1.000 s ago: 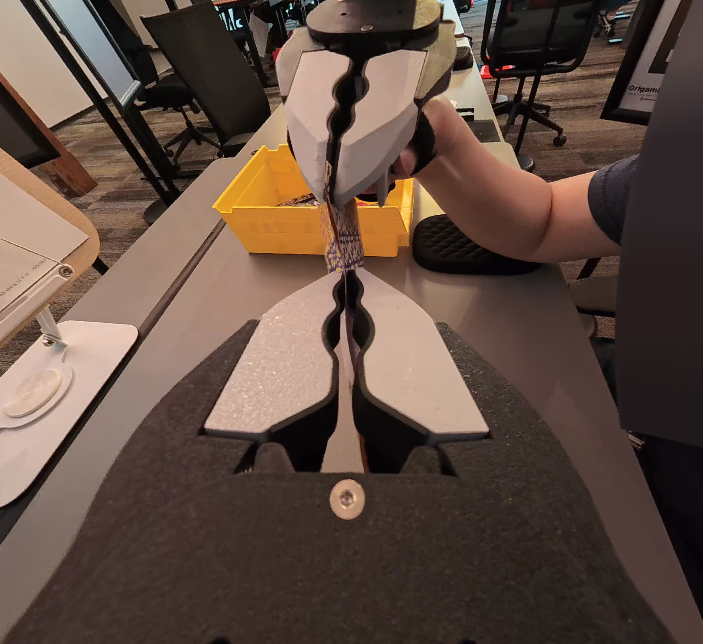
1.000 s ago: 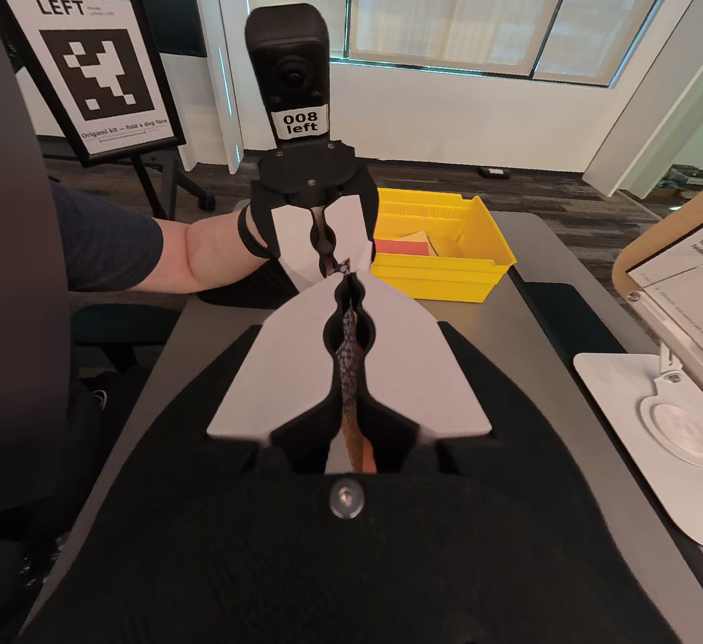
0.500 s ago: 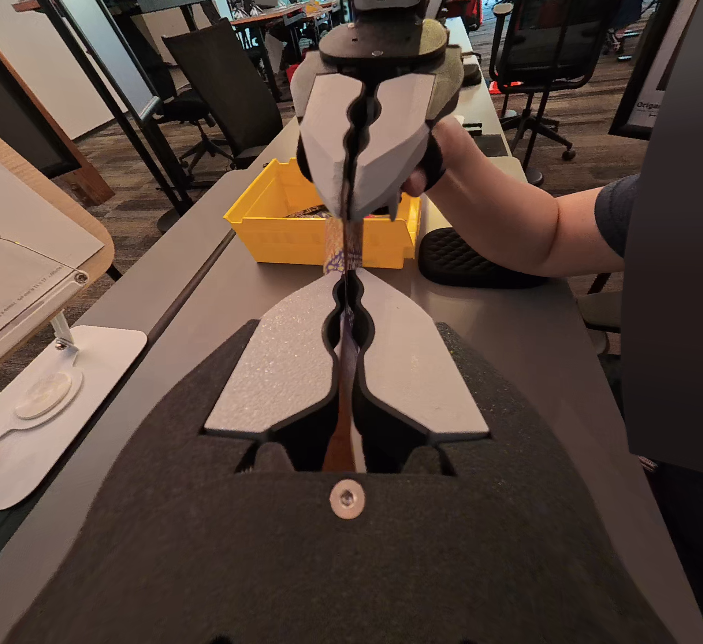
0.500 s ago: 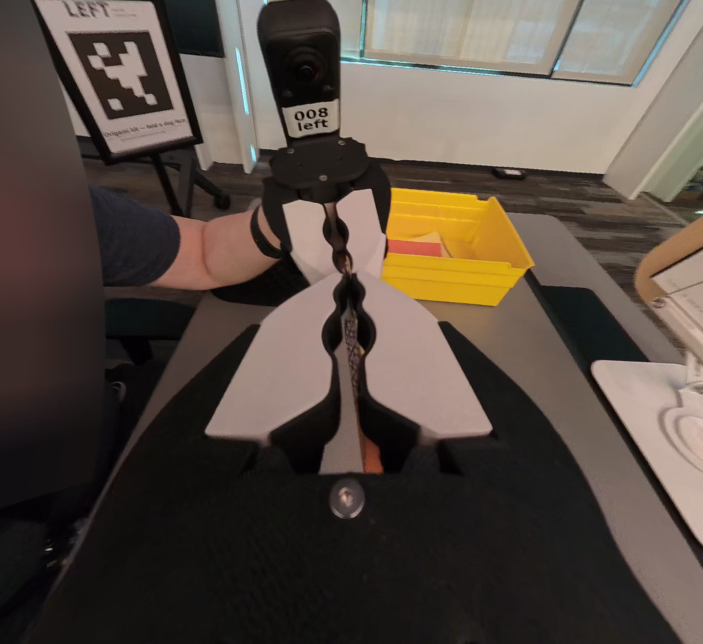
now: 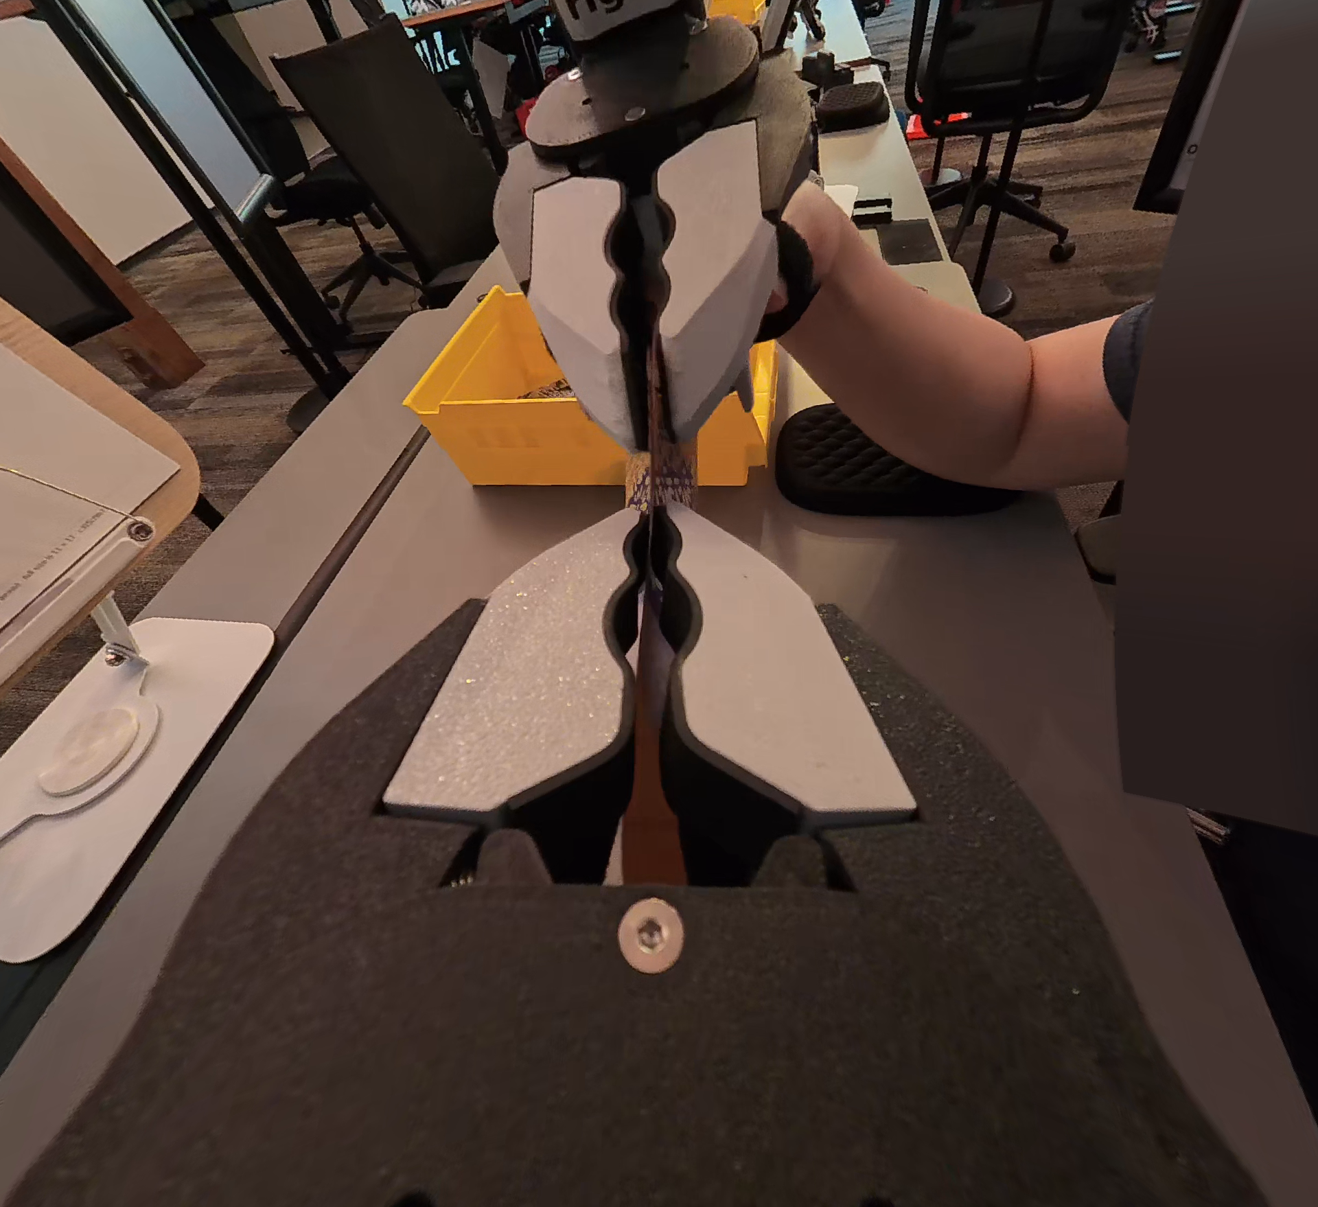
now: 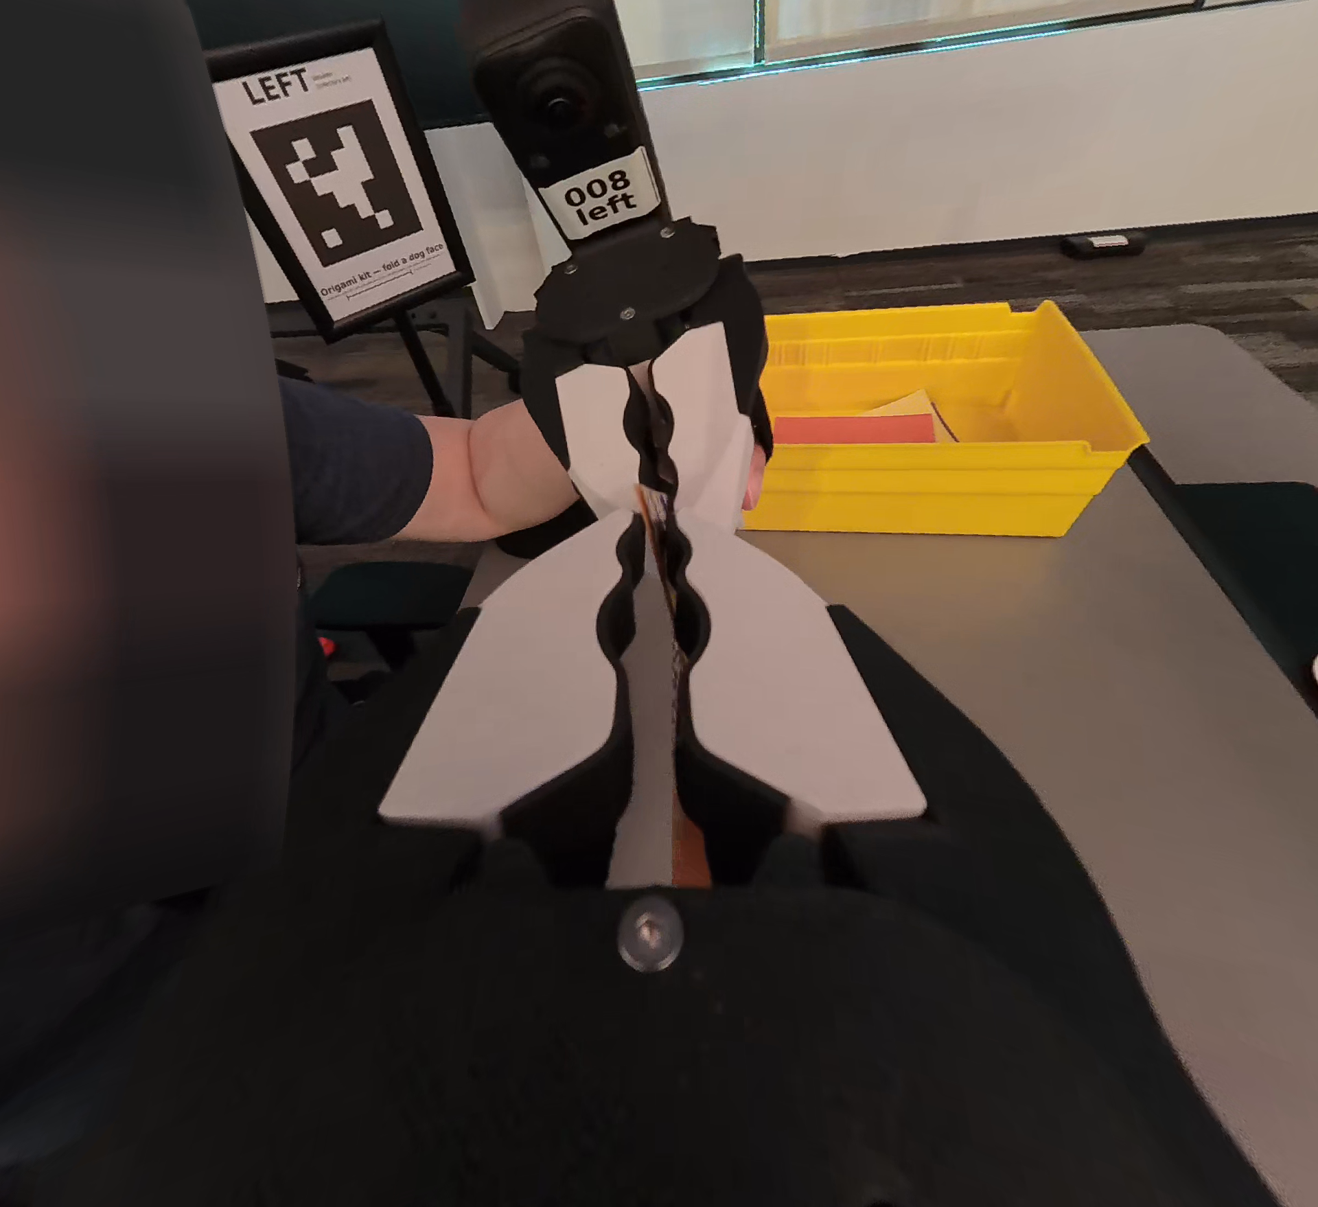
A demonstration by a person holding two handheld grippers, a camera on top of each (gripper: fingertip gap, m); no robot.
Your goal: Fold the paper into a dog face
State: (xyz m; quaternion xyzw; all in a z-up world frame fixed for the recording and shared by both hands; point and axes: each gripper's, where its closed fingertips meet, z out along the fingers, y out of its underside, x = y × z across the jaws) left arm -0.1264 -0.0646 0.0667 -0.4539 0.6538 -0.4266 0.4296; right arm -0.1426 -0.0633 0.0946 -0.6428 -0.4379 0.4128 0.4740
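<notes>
Both pairs of jaws are pressed narrow on the same paper (image 5: 660,481), one from each end. The left gripper (image 5: 652,531) clamps its end near its tips, and the right gripper (image 5: 645,441) faces it tip to tip, with only a short patterned stretch of paper showing between them. In the right wrist view the right gripper (image 6: 660,516) has the paper (image 6: 660,534) running edge-on down the slot between its fingers, and the left gripper (image 6: 652,484) meets it just beyond.

The paper is held in the air above the tabletop (image 5: 891,573), not lying on it, seen almost edge-on, so its shape and how many folds it has cannot be told. It shows a purple and white pattern with an orange-brown side.

Holding it from opposite ends with the tips nearly touching probably serves to pinch a crease flat or keep layers together while one gripper shifts its hold; which of these is not clear. How far the dog face has come cannot be judged.

A yellow bin (image 6: 998,481) stands toward the far edge of the tabletop behind the grippers, with other sheets inside, and a black pad (image 5: 877,470) lies beside it. A framed sign (image 6: 335,181) stands off the tabletop.
</notes>
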